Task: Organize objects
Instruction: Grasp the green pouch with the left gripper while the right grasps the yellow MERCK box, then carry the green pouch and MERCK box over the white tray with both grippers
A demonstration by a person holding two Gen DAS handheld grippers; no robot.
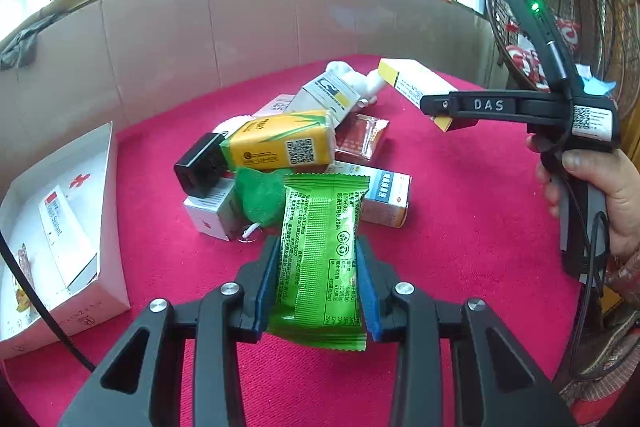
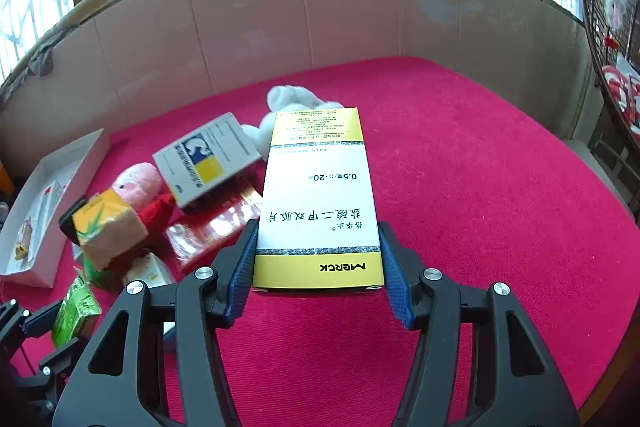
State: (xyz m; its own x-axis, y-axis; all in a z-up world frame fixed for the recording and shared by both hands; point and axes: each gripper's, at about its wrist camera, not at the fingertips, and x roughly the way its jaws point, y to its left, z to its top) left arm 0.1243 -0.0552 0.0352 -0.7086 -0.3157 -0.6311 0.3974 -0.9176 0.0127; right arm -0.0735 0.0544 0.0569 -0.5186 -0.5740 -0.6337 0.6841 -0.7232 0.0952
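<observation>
I am holding a green packet [image 1: 320, 259] tight in my left hand-held gripper [image 1: 318, 283], just above the red surface [image 1: 460, 227]. My right hand-held gripper [image 2: 318, 267] is squeezing a yellow and white box [image 2: 316, 203] by its sides. I think both should be going into the white tray [image 1: 108, 227] at the left. I am keeping my squeeze gentle and lifting clear of the pile [image 1: 288, 143].
</observation>
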